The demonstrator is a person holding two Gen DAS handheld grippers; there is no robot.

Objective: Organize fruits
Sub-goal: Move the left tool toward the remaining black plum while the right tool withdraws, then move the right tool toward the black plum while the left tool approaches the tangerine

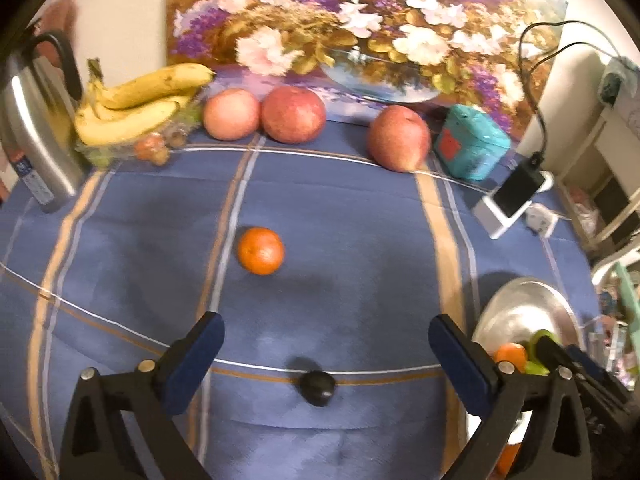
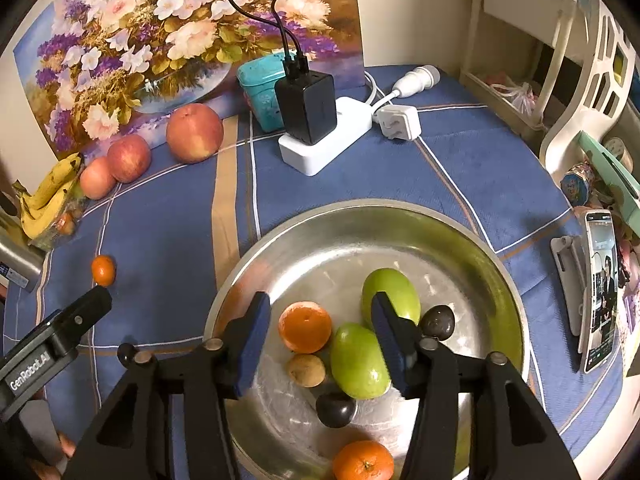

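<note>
**Fruit split between the steel bowl and the blue cloth**

The tabletop (image 1: 340,216) is covered with a blue cloth crossed by tan and white stripes. A large floral painting (image 1: 352,20) leans against the pale wall behind it, and white shelving and a white chair stand off the right edge.

On the cloth lie three red apples (image 1: 293,114) in a row near the painting, one bunch of yellow bananas (image 1: 136,100) on a clear bag of small fruit at the far left, one small orange mandarin (image 1: 261,251) alone in mid-cloth, and one small dark round fruit (image 1: 318,387) nearer the left tool.

The round stainless-steel bowl (image 2: 460,232) holds two green oval fruits (image 2: 359,361), two orange mandarins (image 2: 305,327), two dark fruits (image 2: 336,410) and one small brown fruit (image 2: 307,370).

The left tool (image 1: 326,348) stands wide open above the cloth with nothing between its blue pads; the dark fruit lies just below them. The right tool (image 2: 320,332) hangs over the bowl, jaws parted and not pressing on anything, a mandarin and a green fruit seen between them.

Around the edges: a steel kettle (image 1: 36,128) at far left, a teal tin box (image 1: 472,144), a white power strip (image 2: 320,148) carrying a black charger (image 2: 306,108) with cables, a loose white plug (image 2: 400,121), and a phone on a stand (image 2: 600,292) right of the bowl.
</note>
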